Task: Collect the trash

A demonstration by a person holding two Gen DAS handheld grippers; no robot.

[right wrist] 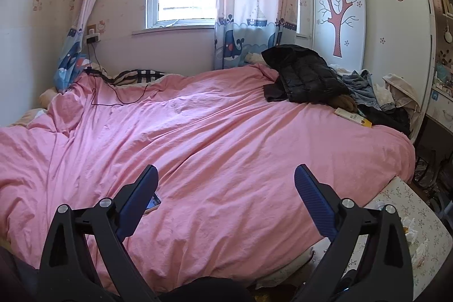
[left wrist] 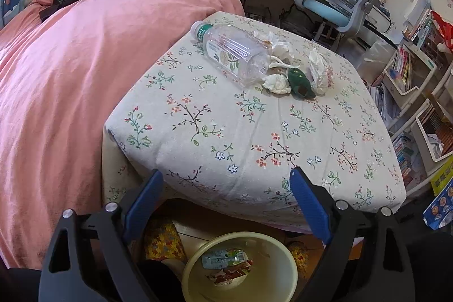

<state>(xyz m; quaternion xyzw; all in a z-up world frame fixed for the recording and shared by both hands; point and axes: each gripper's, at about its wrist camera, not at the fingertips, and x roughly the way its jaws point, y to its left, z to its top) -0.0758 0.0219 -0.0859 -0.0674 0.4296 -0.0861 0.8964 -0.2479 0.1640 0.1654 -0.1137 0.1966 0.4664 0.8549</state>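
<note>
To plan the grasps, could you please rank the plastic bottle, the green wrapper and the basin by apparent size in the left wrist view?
1. Basin, though nearness to the camera inflates it.
2. Plastic bottle.
3. Green wrapper.

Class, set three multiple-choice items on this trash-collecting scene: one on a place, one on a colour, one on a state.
1. Where does the clear bottle lie?
A. on the floral cloth
B. in the basin
C. on the pink duvet

2. What colour is the basin?
A. red
B. pale yellow
C. blue

3. How is the left gripper?
A. shut on a tissue
B. shut on the bottle
C. open, empty

Key: A, it rests on the cloth beside crumpled tissues; B, its rim is pale yellow; C, its fingers stand apart with nothing between them.
</note>
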